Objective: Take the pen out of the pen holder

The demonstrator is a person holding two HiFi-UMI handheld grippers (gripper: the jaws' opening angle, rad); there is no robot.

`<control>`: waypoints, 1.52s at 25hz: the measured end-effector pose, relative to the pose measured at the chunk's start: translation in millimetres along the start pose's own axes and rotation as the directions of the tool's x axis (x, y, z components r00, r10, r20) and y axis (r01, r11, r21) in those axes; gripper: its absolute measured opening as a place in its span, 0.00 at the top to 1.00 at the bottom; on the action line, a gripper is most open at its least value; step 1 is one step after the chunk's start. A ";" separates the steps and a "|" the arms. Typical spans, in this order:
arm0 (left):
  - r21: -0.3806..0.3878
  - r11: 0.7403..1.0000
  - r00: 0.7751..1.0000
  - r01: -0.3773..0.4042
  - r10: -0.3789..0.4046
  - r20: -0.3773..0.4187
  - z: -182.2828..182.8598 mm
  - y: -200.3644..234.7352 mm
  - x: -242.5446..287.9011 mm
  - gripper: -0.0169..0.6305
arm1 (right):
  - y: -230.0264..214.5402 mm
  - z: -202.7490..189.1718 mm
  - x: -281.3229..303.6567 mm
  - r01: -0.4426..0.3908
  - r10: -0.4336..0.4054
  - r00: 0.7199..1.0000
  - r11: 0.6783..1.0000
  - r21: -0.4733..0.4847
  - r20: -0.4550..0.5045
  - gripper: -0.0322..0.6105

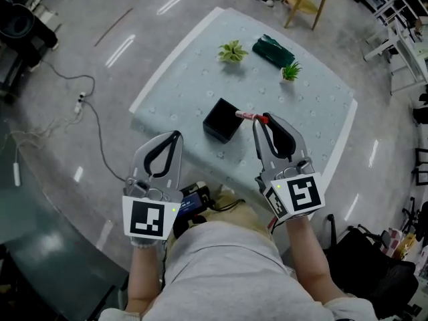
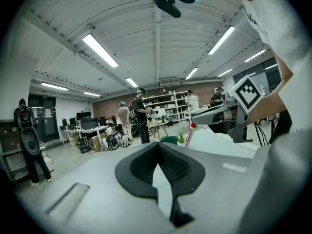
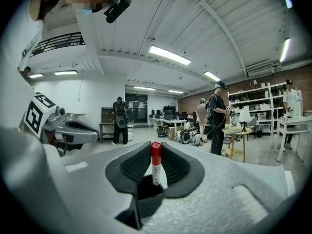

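Our left gripper [image 1: 176, 135] is clenched on nothing, with the pen holder [image 1: 223, 120] ahead to its right, so we let it idle. The right gripper [image 1: 261, 119] grasps the red-capped pen [image 3: 156, 165] upright, just above the holder. We'd best lift straight, grip firm, until the tip clears the rim.

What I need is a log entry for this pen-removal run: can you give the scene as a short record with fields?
right gripper: fingers shut on the pen, red cap up
left gripper: shut, nothing between fingers
pen holder: black box on the table
pen position: lower end by the holder's right edge
also there: small plants, far side
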State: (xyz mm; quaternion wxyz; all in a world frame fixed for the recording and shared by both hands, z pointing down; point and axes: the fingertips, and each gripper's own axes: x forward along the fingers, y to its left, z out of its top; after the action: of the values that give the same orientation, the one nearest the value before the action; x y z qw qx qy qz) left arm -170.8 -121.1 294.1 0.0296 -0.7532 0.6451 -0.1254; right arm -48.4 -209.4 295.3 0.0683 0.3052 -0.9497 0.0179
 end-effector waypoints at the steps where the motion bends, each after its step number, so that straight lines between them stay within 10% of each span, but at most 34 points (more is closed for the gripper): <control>1: 0.001 1.000 1.000 0.012 -0.012 0.006 1.8 -2.0 3.0 0.96 | -3.2 1.9 -3.2 0.014 -0.014 1.000 1.000 0.001 0.005 0.85; 38: 0.098 0.895 0.895 0.436 -0.443 0.063 32.9 -121.5 85.7 0.96 | -83.3 -43.1 -147.1 0.458 -0.451 0.886 0.887 0.054 -0.106 0.85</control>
State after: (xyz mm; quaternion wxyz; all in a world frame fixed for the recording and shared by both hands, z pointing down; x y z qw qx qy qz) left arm -34.5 -188.8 300.3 0.0580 -0.8821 0.4509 -0.1232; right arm 123.4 -189.0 316.6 0.1017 0.5205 -0.8462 0.0521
